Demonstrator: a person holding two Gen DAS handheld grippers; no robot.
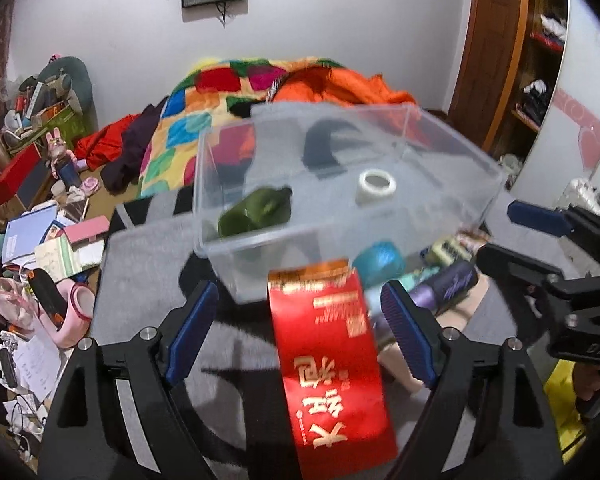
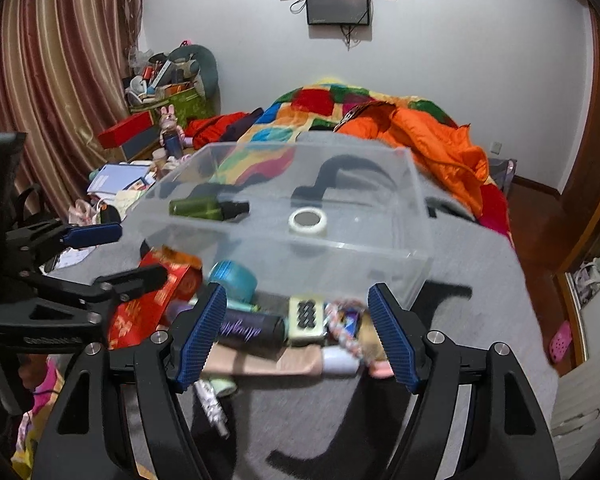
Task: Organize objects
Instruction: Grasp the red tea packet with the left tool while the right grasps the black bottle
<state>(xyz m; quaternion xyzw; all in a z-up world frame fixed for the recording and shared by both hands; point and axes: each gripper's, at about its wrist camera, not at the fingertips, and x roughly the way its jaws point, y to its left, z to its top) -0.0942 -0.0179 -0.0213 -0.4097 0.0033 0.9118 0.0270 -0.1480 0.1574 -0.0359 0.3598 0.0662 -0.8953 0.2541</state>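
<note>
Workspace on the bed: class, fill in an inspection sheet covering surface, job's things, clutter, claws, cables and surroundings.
Surface: grey blanket with black markings, spread over a bed.
Job's things: clear plastic bin holding a green bottle and a tape roll; in front of it, outside, a red packet, a teal ball, a dark purple bottle and a cream case.
Clutter: books and papers, pink boot, all left of the bed.
Claws: left claw open, astride the red packet without touching it; right claw open above the small items, holding nothing.
Cables: loose leads under the wall screen.
Surroundings: patchwork quilt, orange jacket, striped curtain.
</note>
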